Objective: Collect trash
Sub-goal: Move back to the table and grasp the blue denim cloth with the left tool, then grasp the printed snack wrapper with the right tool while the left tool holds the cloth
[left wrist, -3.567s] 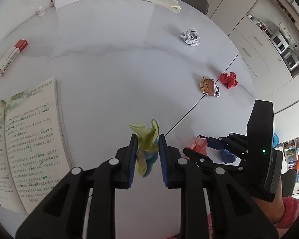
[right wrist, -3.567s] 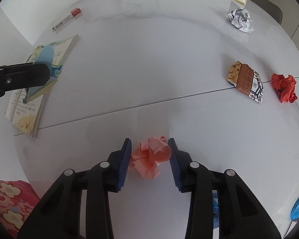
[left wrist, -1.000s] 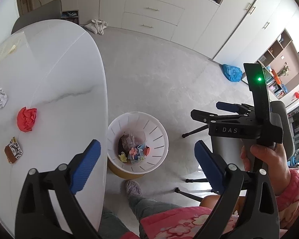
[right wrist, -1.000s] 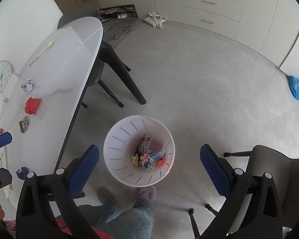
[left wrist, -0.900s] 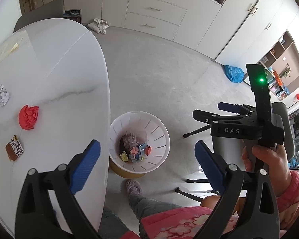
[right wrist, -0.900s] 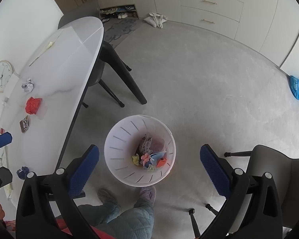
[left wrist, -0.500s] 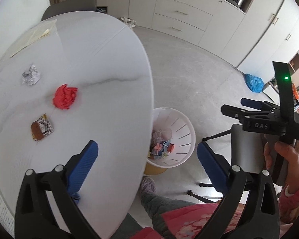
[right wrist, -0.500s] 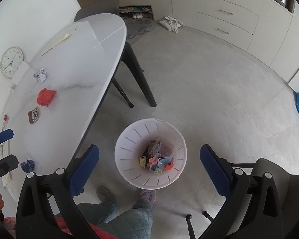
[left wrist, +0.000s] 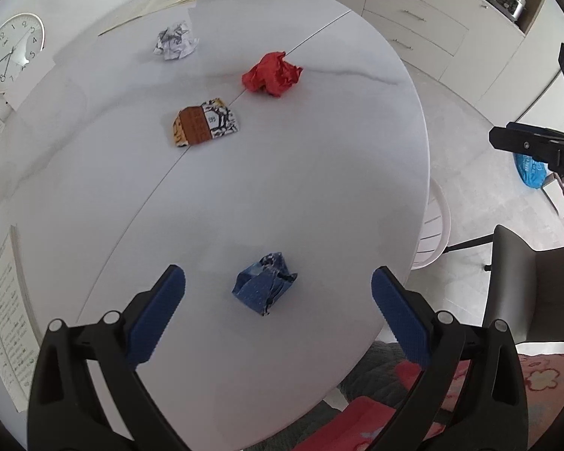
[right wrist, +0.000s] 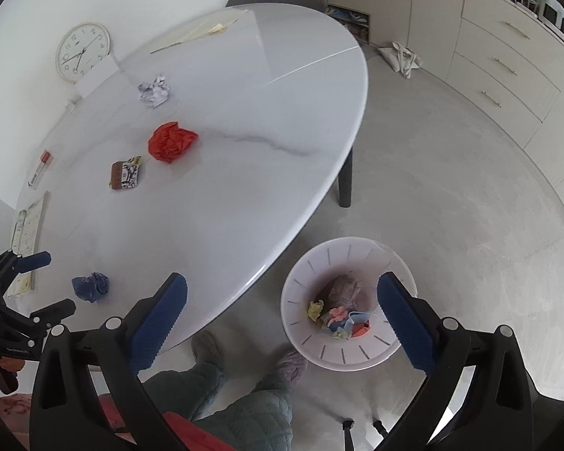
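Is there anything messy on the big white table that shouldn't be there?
Yes. Four bits of trash lie loose on the white table: a crumpled blue wad, a crumpled red paper ball, a brown snack wrapper and a crumpled white-and-black paper.

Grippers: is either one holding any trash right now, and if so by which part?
Nothing is held. The left gripper is wide open above the blue crumpled paper on the table; the right gripper is wide open and empty, with the trash bin on the floor beneath it.
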`<action>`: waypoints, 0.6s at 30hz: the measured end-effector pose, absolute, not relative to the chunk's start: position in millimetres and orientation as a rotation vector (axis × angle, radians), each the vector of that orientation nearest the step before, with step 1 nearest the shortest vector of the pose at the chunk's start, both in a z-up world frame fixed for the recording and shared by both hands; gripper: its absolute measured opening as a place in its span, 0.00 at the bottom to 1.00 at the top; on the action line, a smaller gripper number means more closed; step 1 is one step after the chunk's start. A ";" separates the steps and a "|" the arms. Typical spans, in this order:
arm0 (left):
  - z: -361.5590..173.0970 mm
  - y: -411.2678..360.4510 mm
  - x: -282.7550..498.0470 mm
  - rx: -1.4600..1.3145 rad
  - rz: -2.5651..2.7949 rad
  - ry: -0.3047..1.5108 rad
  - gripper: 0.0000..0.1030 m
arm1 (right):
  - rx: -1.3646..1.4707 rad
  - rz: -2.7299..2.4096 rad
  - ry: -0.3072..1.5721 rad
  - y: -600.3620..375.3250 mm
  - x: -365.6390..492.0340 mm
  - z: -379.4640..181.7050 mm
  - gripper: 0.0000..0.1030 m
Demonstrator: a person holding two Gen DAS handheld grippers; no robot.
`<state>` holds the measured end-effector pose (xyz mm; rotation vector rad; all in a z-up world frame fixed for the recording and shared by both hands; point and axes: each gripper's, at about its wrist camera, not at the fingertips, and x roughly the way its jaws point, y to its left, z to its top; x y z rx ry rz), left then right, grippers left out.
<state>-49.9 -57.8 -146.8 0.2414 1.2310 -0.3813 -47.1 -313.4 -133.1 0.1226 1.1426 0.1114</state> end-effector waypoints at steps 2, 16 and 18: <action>-156.5 -53.5 -49.8 0.240 -0.377 1.241 0.92 | 0.106 0.139 1.152 -298.7 -43.8 -133.7 0.97; -199.3 -46.5 -33.7 0.152 -0.403 1.321 0.46 | 0.044 0.255 1.167 -235.3 -29.0 -132.7 0.97; -197.8 -45.5 -35.3 0.150 -0.402 1.311 0.43 | 0.040 0.270 1.167 -229.1 -27.7 -131.8 0.97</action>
